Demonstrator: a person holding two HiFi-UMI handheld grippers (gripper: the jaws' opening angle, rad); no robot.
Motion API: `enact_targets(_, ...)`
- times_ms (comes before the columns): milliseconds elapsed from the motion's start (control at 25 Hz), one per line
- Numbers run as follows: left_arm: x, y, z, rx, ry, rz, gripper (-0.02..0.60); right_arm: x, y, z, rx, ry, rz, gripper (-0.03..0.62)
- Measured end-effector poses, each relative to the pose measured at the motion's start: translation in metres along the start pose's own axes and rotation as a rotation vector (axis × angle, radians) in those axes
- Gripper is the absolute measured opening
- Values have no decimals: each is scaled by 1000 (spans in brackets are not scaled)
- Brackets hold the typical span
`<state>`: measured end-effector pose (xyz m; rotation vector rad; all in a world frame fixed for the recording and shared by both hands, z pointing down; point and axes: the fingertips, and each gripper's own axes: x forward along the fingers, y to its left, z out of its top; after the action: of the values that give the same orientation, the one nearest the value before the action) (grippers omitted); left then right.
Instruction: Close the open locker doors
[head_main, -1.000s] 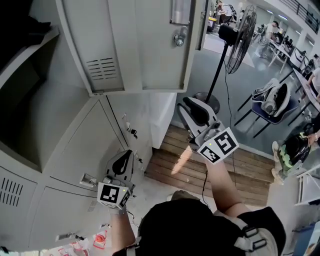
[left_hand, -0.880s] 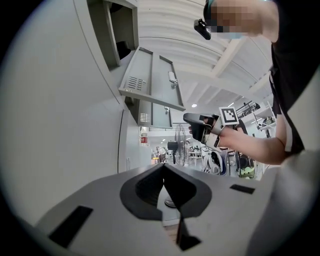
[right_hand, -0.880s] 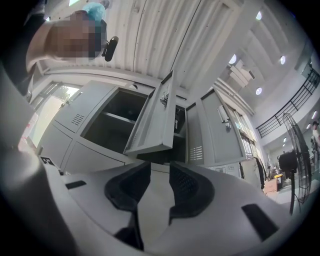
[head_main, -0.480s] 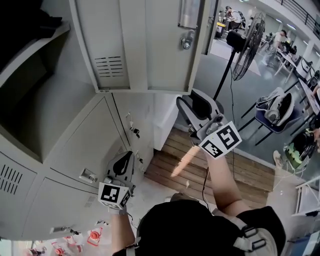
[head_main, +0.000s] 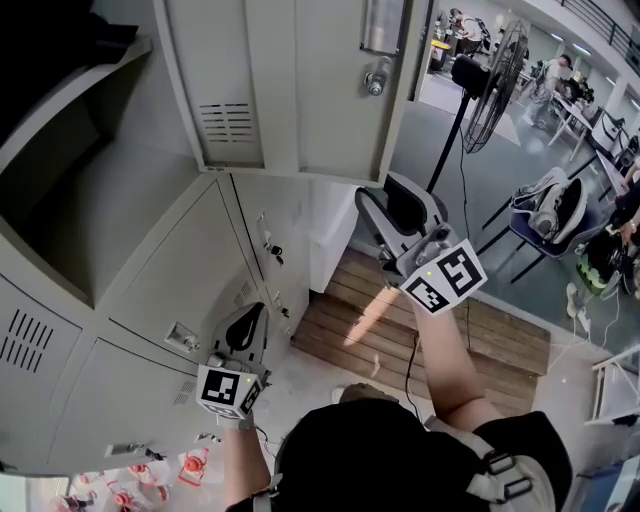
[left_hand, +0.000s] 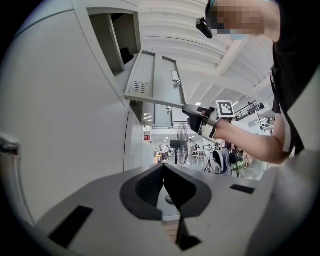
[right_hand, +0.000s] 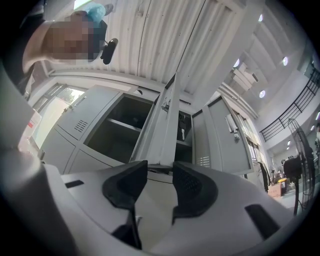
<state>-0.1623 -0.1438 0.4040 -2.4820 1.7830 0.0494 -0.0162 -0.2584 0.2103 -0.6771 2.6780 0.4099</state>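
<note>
A grey locker door (head_main: 300, 90) with a vent and a lock stands swung out at the top of the head view. My right gripper (head_main: 385, 200) is raised just under its lower right corner. Its jaws have just been opening and stand apart, with nothing pressed between them. In the right gripper view that gripper (right_hand: 160, 167) looks up at a door's edge (right_hand: 162, 130), with open compartments (right_hand: 117, 132) on either side. My left gripper (head_main: 250, 308) hangs low beside the closed lower lockers (head_main: 180, 280). In its own view the left gripper (left_hand: 163, 167) is shut on nothing, and the door (left_hand: 157, 85) shows beyond it.
A second swung-out door (right_hand: 227, 137) with a vent shows further right. A standing fan (head_main: 490, 70) and a wooden platform (head_main: 430, 330) lie behind the door. A chair (head_main: 545, 205) with gear stands at the right. Small red items (head_main: 185, 465) lie on the floor.
The right gripper's jaws have spread apart and it has risen slightly toward the door's lower corner. The left gripper stays low by the lower lockers.
</note>
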Motion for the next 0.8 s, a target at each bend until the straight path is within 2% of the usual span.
enact_targets(800,-76,-15,-6,-16,31,-88,9,-30,87,34,-25,-20,-59,106)
